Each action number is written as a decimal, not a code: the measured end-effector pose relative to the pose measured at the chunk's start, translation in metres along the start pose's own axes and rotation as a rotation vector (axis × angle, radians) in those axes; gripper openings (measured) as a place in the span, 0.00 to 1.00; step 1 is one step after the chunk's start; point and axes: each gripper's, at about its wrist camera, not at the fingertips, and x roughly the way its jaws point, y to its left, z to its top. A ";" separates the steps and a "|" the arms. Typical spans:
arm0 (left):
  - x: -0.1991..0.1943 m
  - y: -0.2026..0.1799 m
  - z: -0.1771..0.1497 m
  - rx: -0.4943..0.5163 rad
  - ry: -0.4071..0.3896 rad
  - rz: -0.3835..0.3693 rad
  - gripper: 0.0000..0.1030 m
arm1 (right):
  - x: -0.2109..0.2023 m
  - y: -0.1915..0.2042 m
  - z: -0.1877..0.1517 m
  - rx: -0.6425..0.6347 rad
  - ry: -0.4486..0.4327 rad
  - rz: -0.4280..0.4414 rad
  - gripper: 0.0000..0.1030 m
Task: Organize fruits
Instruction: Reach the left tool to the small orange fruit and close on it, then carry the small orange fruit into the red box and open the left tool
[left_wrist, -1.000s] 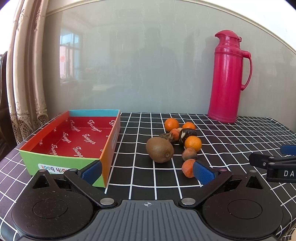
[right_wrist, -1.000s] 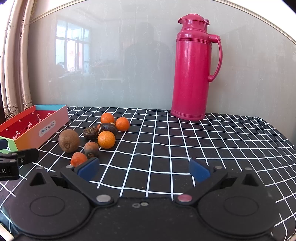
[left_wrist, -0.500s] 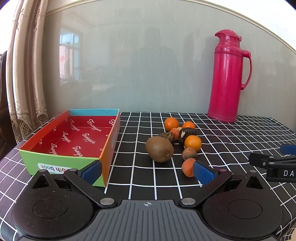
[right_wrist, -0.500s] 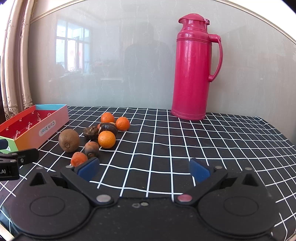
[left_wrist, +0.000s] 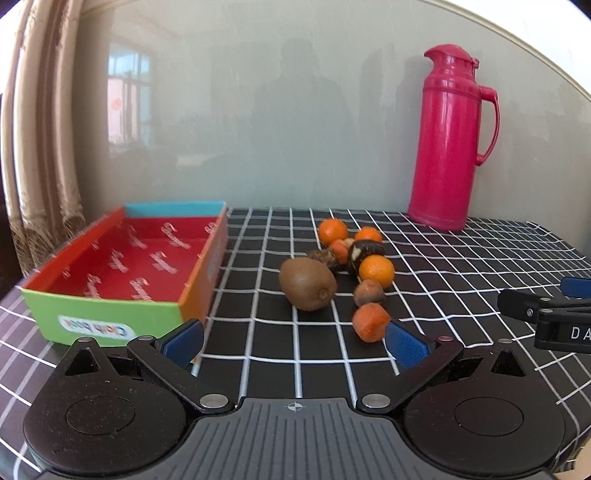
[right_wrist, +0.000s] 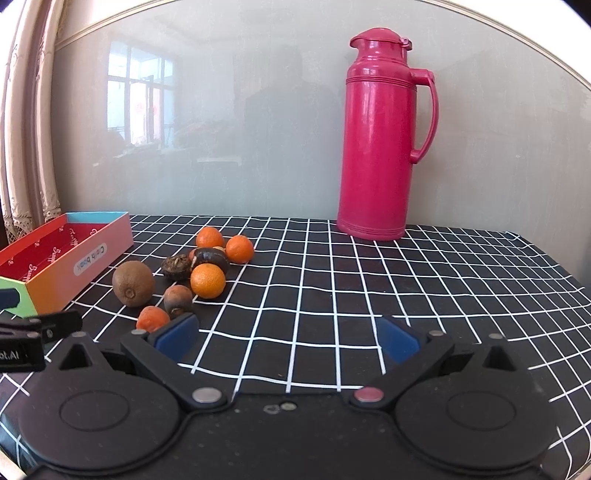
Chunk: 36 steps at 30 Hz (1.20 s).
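Starting position, nothing gripped: left gripper (left_wrist: 294, 341) and right gripper (right_wrist: 287, 334) both hover low over the desk (right_wrist: 369, 280), jaws spread wide and empty. Landmark is the red-lined box (left_wrist: 125, 266). Fruit lies in a loose cluster just right of the box: kiwi (left_wrist: 307, 283) nearest its orange wall, small orange piece (left_wrist: 370, 322) nearest the left gripper, brownish fruit (left_wrist: 368, 292) just behind that, tangerine (left_wrist: 376, 272) and more small fruit further back. Pink thermos (right_wrist: 380, 136) stands well beyond the box, far corner, out of play.

Judgement: the step in hand is the first pick. Kiwi looks the best candidate for the left gripper, being isolated on its box side and a short carry away. Advise approaching low with jaws straddling its short axis, closing gently since ripe skin may bruise, then lifting clear of the box wall before release. Round fruits may roll if nudged.
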 end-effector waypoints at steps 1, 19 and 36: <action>0.002 -0.001 0.000 -0.005 0.006 -0.003 1.00 | 0.000 -0.001 0.000 0.001 -0.002 -0.006 1.00; 0.046 -0.048 0.000 -0.004 0.063 -0.034 1.00 | 0.029 -0.028 0.010 0.110 0.025 -0.095 1.00; 0.073 -0.072 0.002 0.002 0.124 0.012 0.32 | 0.048 -0.048 0.014 0.179 0.053 -0.121 1.00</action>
